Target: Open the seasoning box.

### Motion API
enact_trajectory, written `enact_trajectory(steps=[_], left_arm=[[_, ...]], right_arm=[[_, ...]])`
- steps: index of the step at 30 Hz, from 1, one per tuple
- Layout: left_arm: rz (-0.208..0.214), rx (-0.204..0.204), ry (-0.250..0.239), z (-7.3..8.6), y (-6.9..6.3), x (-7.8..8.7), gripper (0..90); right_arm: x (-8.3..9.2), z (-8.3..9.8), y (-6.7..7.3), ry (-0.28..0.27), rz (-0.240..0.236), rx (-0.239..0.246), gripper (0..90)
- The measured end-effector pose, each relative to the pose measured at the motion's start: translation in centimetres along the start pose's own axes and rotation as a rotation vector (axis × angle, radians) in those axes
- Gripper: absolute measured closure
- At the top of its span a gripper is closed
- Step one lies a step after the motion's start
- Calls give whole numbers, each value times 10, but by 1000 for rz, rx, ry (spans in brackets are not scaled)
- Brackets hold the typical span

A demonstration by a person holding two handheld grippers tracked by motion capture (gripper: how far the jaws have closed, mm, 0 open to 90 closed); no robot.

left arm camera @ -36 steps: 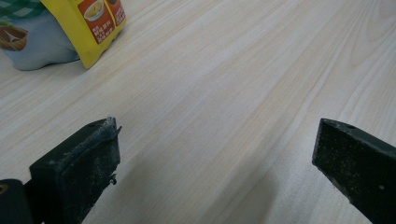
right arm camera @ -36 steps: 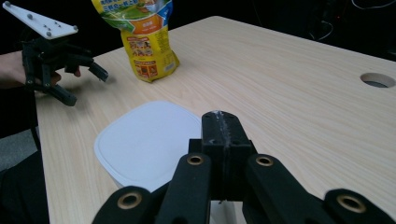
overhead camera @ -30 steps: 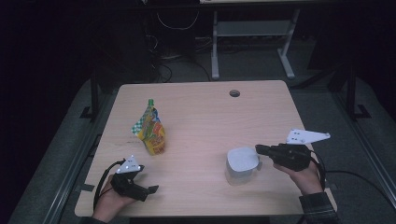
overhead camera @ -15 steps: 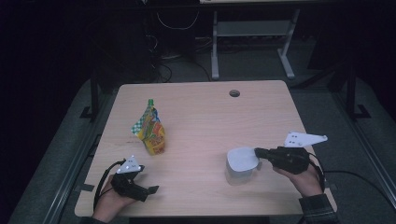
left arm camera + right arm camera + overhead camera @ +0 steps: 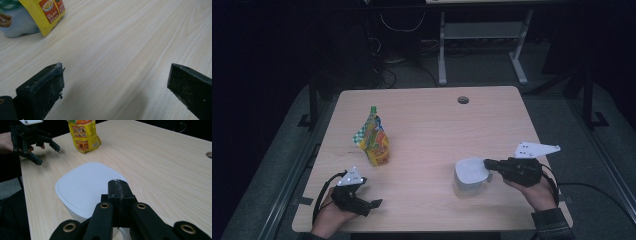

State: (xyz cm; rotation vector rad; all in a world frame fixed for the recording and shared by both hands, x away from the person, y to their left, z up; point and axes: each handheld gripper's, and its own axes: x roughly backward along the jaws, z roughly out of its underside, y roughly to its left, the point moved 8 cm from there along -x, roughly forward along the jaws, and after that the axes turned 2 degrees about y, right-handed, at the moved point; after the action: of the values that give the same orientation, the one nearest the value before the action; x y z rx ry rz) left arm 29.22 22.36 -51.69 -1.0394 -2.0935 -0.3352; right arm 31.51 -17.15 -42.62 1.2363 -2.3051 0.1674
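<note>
The high view is dim: the counter (image 5: 432, 130) is the one lit patch, and the floor and far frames sink into near-black with slight grain. Both gripper views are brighter, with soft even light from above. Faint, diffuse shadows lie under the left hand-held gripper (image 5: 115, 85). The right hand-held gripper (image 5: 117, 190) looks soft, too near for focus. No glare shows.

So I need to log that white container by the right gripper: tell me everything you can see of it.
The white container is a squarish, round-cornered tub, plastic by its look, with a flat matte lid on. It stands upright on the wooden table near the front right. The right gripper, jaws shut, rests over the lid's near edge.
</note>
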Motion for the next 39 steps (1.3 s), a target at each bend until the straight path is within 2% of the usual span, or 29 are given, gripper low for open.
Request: enact_trajectory(steps=[22, 39], left_arm=[[2, -2, 1, 0, 0, 1, 1], [2, -9, 4, 0, 0, 1, 1]], right_arm=[[2, 3, -4, -6, 10, -20, 900], [3, 11, -9, 14, 26, -29, 900]])
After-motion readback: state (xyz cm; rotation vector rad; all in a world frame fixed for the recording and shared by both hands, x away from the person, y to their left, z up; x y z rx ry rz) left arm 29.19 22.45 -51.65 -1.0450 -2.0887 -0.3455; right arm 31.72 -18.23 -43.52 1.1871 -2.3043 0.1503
